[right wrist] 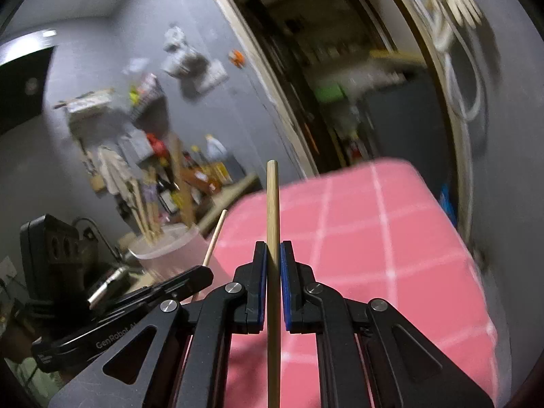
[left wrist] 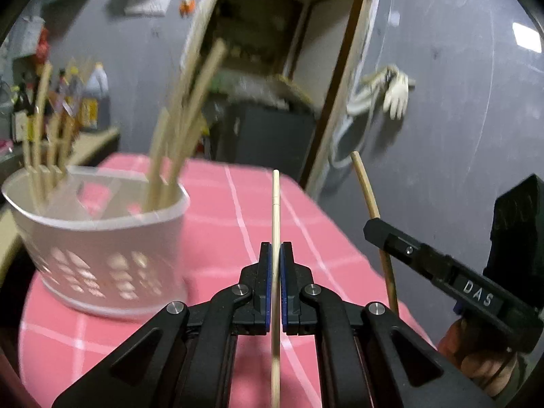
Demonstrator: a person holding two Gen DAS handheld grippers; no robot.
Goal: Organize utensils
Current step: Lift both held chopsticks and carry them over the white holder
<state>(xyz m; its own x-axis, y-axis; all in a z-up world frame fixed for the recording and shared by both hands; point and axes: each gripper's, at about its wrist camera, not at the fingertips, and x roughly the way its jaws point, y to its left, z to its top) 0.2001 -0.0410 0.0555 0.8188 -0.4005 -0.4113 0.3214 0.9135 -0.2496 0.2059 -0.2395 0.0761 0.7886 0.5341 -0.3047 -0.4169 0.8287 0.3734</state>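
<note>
A thin pale chopstick (left wrist: 275,224) stands nearly upright above the pink checked table, and a thicker tan chopstick (right wrist: 272,217) likewise. More wooden chopsticks (left wrist: 180,129) lean in a white perforated holder (left wrist: 102,248) on the table's left side

Pink tablecloth (left wrist: 217,210) with white grid lines; white perforated basket (left wrist: 102,238).

Both held chopsticks (left wrist: 276,210) (right wrist: 272,204) run off the bottom edge; the basket (left wrist: 102,238) and its sticks are blurred.
</note>
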